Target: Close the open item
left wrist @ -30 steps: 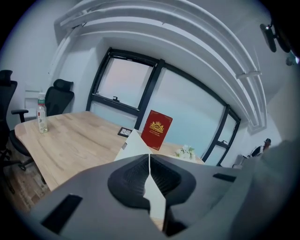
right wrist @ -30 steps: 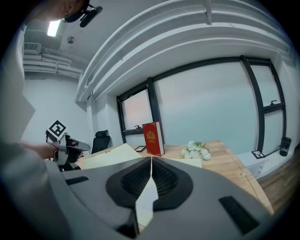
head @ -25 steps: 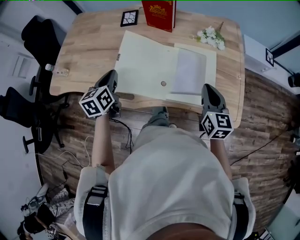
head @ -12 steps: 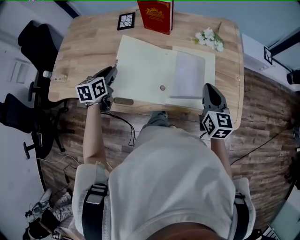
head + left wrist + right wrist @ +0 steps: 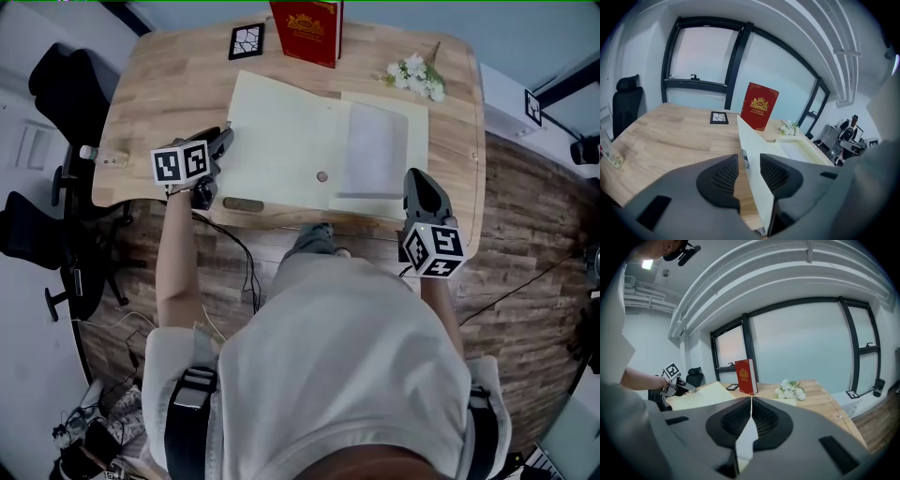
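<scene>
A cream folder (image 5: 281, 141) lies open on the wooden table (image 5: 159, 84), with a clear sleeve over its right half. My left gripper (image 5: 223, 141) is at the folder's left edge. In the left gripper view its jaws (image 5: 749, 161) are opening, and the raised edge of the folder's left cover (image 5: 752, 136) runs between them with a gap beside the left pad. My right gripper (image 5: 415, 178) sits at the folder's front right corner. In the right gripper view that gripper (image 5: 751, 404) is shut on a cream sheet edge (image 5: 746, 439) of the folder.
A red book (image 5: 307, 28) stands at the table's far edge, next to a black-and-white marker card (image 5: 248, 40). White flowers (image 5: 412, 75) lie at the far right. Black office chairs (image 5: 56, 84) stand left of the table. A small object (image 5: 103, 155) rests on the table's left edge.
My left gripper has moved left and away from the table's front edge to the folder's left edge. The right gripper has stayed in place.
</scene>
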A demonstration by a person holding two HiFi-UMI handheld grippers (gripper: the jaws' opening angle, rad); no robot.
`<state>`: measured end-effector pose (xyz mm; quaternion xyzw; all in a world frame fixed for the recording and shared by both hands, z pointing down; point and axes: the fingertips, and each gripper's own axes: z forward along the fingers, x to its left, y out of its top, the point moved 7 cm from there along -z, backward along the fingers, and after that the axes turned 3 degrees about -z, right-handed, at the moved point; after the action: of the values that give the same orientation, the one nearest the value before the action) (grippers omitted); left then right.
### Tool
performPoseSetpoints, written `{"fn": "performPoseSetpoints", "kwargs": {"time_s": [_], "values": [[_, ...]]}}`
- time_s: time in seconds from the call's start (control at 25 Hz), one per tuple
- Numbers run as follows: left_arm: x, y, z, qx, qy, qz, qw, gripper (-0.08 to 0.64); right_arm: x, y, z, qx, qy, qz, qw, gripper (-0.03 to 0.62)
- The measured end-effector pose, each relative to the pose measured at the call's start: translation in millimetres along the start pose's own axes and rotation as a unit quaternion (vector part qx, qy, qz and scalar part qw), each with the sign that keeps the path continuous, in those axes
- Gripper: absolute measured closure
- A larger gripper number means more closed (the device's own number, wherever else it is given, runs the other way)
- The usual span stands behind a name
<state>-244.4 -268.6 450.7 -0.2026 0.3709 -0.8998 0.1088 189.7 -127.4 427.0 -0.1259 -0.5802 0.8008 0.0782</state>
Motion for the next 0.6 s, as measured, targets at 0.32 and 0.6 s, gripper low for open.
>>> {"fn": "performPoseSetpoints", "kwargs": {"time_s": [0.32,0.6], "values": [[9.7,-1.5,14.7,0.021,-0.004,-0.009,0.9997,0.422,2.6,-1.4,2.6,0.002,0.003,-0.001,1.000,0.572],[5.4,-0.9,15.9,0.027,-0.011,0.000,0.9996,0.474,2.8,-2.8,-0.8,0.002,-0.002,0.000,1.000,0.572]]}}
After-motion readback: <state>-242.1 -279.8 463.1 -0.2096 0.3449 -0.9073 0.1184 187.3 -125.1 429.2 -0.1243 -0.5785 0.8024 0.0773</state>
